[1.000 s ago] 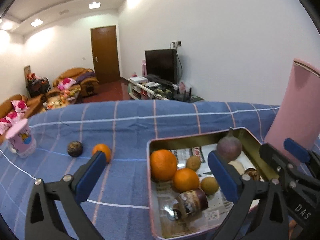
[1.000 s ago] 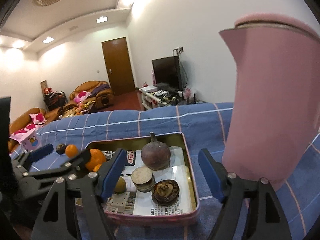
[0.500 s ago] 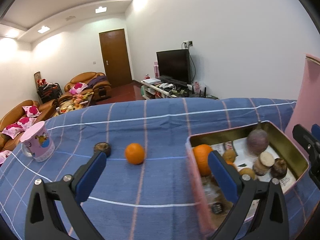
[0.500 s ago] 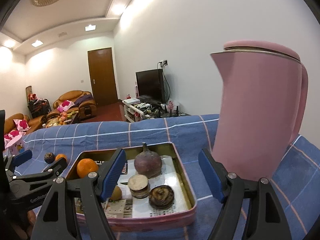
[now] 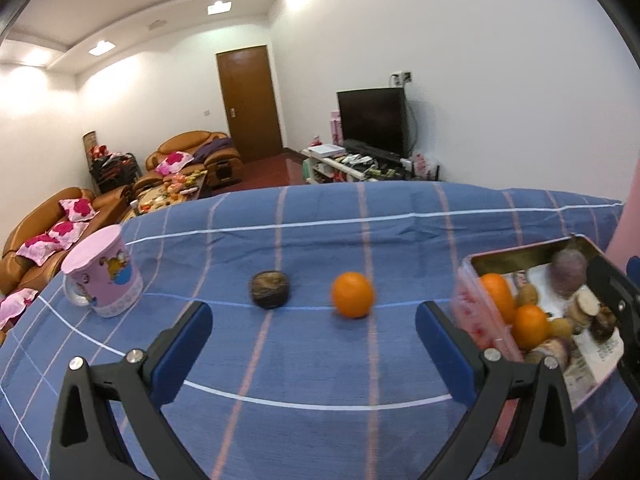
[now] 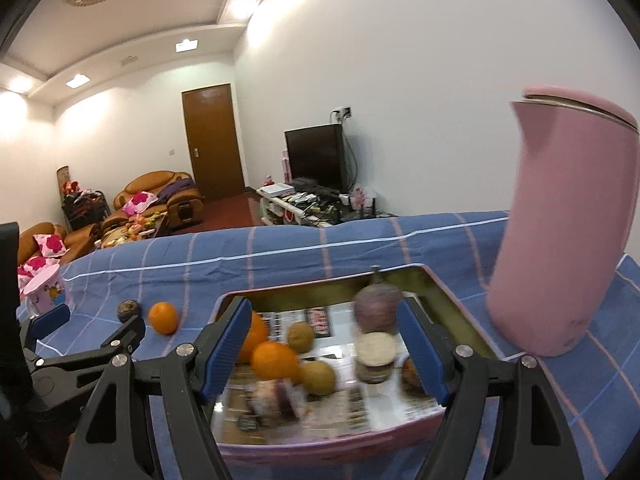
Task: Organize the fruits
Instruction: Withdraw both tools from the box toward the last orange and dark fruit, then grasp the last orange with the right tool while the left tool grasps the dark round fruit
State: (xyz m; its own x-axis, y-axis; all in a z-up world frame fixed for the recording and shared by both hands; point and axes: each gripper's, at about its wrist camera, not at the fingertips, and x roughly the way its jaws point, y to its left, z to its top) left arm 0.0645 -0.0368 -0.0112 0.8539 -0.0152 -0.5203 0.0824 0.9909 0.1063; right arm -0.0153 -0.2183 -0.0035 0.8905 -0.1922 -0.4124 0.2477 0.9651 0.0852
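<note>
A: What do the grippers hold?
B: Nothing. The left gripper gapes wide, empty; the right gripper stands open over the tin.
A: The fruit?
B: A loose orange lies just ahead of the left gripper, others inside the tin.

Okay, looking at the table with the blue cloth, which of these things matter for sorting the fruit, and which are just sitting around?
For the job:
- loose orange
- dark round fruit beside it
- pink tin tray already holding fruit
- left gripper and right gripper, both open and empty

Just lying about:
- pink cartoon cup
- pink kettle
</note>
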